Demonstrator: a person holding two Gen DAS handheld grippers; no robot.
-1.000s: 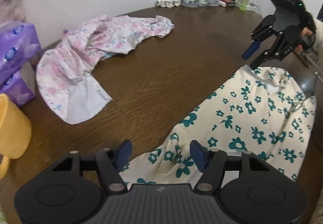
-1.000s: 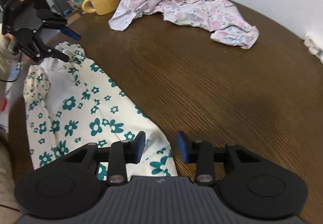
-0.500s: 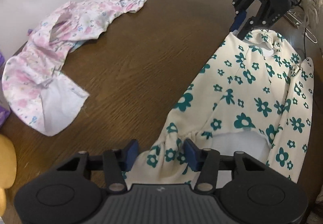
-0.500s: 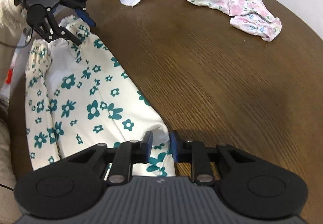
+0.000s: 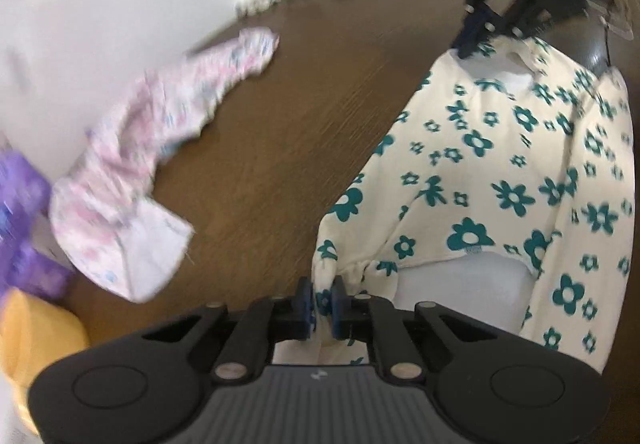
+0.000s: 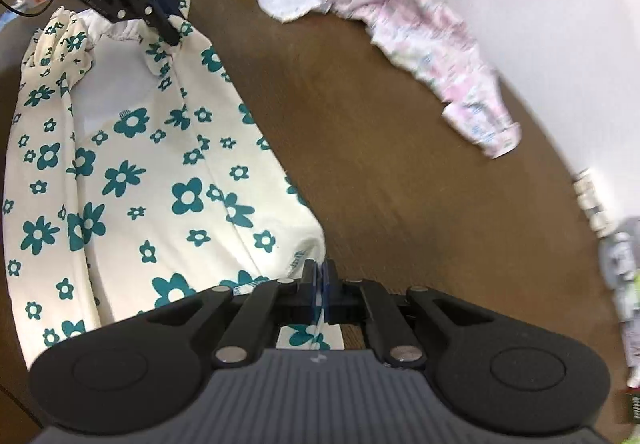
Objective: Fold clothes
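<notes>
Cloth bunches between both sets of tongs: the left gripper (image 5: 321,303) pinches a gathered corner of the cream shirt with teal flowers (image 5: 500,180) at 6 o'clock, the right gripper (image 6: 321,284) pinches its opposite end, and the pink floral garment (image 6: 408,20) lies apart at 1 o'clock on the brown table (image 6: 380,148).

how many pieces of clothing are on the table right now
2: the cream garment with green flowers, pinched by both tongs, and the pink floral garment lying near the wall.

Both the left gripper (image 5: 321,302) and the right gripper (image 6: 320,286) closed onto the shirt (image 5: 500,172) edges that lay between their fingers.
</notes>
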